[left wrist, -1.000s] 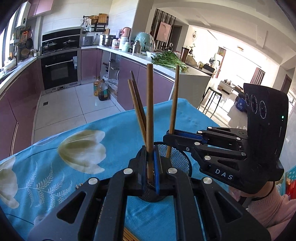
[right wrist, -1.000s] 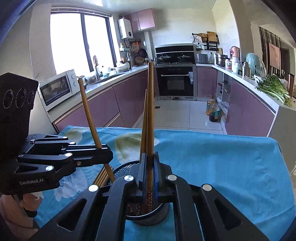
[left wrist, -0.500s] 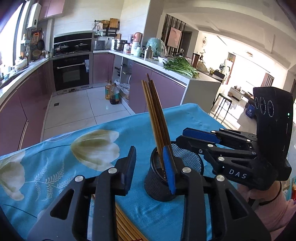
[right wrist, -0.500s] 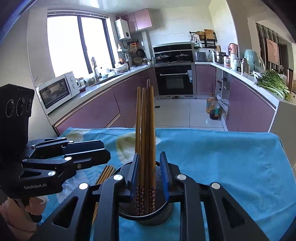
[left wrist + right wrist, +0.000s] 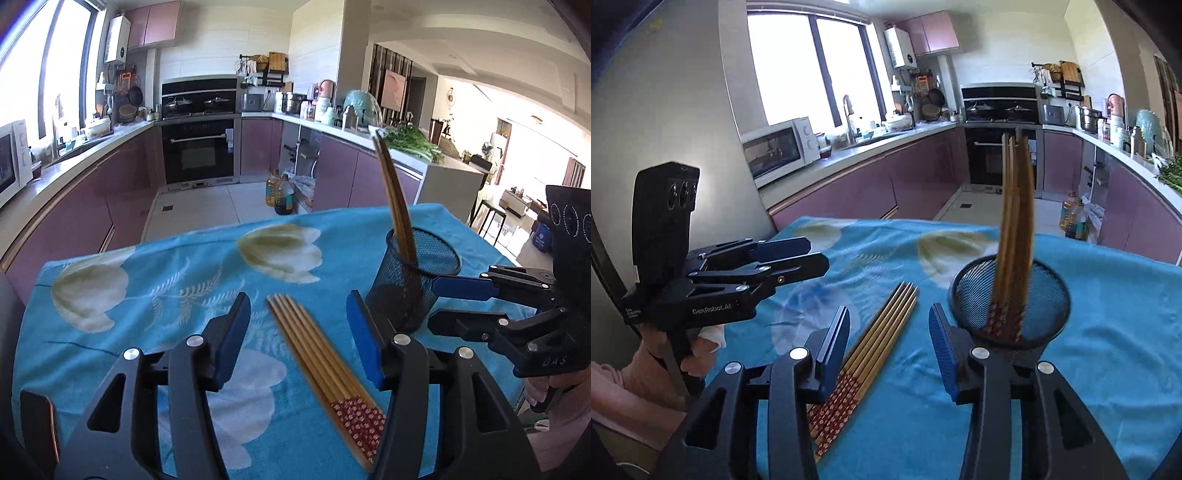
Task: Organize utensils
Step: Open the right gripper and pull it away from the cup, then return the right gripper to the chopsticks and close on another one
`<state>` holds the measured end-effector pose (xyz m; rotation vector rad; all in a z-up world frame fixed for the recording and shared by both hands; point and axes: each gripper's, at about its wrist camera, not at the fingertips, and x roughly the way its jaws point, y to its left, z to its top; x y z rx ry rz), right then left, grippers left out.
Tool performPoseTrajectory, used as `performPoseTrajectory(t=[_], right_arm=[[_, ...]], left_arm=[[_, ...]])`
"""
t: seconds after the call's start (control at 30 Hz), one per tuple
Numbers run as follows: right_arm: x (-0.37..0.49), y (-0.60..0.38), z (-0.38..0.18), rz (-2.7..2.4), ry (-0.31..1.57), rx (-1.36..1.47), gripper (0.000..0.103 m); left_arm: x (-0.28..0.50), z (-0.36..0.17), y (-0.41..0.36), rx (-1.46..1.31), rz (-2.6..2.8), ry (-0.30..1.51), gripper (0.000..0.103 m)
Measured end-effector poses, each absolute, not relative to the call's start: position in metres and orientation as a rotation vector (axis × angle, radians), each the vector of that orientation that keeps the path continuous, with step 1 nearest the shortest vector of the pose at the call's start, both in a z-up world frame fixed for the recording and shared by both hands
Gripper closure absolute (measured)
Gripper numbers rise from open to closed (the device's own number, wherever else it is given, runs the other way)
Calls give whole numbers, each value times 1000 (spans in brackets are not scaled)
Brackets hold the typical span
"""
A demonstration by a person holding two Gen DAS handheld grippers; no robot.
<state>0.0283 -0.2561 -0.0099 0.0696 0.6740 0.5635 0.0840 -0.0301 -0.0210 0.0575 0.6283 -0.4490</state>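
A black mesh holder stands on the blue cloth and holds several wooden chopsticks that lean upright in it; both show in the right wrist view, holder and chopsticks. A flat row of several chopsticks with red patterned ends lies on the cloth, also in the right wrist view. My left gripper is open and empty above that row. My right gripper is open and empty, just left of the holder.
The table carries a blue cloth with white tulips. Its far edge drops to the kitchen floor. Purple cabinets, an oven and a microwave line the walls beyond.
Both grippers let go of their chopsticks into the holder, opened wide and drew back. The left one has swung left, over the row lying on the cloth.
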Motion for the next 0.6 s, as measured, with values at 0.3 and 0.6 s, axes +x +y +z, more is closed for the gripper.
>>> performPoseTrajectory(t=[0.3, 0.6], right_arm=[[39, -240, -57, 556, 837, 105, 61], [43, -234, -70, 506, 868, 72, 61]], left_arm=[[85, -74, -30, 84, -434, 779, 49], [92, -94, -41, 104, -438, 849, 49]])
